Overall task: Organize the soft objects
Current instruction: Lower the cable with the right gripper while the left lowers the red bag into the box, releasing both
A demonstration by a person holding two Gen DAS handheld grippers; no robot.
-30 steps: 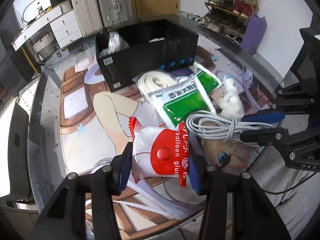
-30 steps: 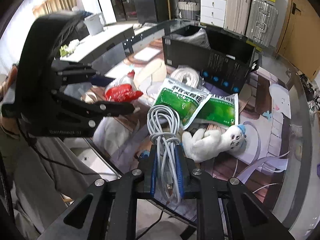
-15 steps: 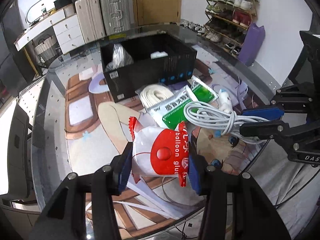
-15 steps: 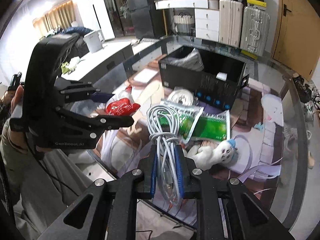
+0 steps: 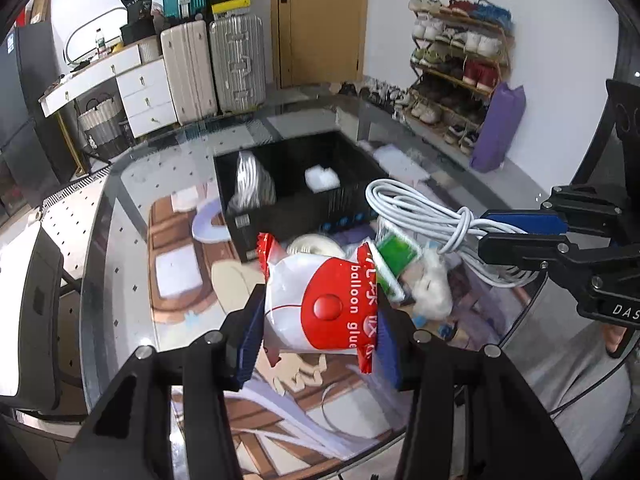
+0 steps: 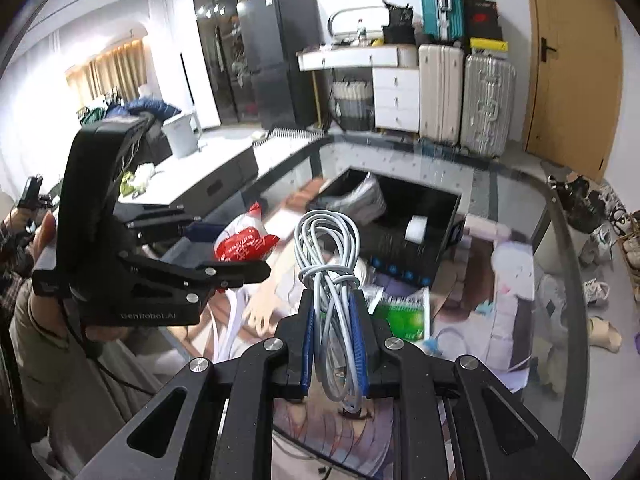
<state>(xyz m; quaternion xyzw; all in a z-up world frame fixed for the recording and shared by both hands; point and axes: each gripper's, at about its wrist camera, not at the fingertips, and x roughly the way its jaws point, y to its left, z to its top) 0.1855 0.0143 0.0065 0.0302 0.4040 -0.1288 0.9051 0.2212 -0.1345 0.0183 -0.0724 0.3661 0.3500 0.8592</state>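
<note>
My left gripper (image 5: 320, 320) holds the glue pouch (image 5: 320, 304) above the near part of the tabletop (image 5: 120, 240). The box (image 5: 296, 196) sits on the tabletop beyond the pouch. Inside the box, a bagged bundle (image 5: 252, 180) leans at its left end and a small packet (image 5: 322, 178) lies towards its right. Just before the box, on the tabletop, lie a roll (image 5: 312, 245), a sachet (image 5: 396, 254) and a plush toy (image 5: 430, 288), the toy nearest me. To the right of the box, my right gripper (image 6: 335, 344) holds the coiled cable (image 6: 330, 264) above the tabletop.

Green packet (image 5: 396, 254) blurred, half behind pouch (image 5: 320, 304)
</note>
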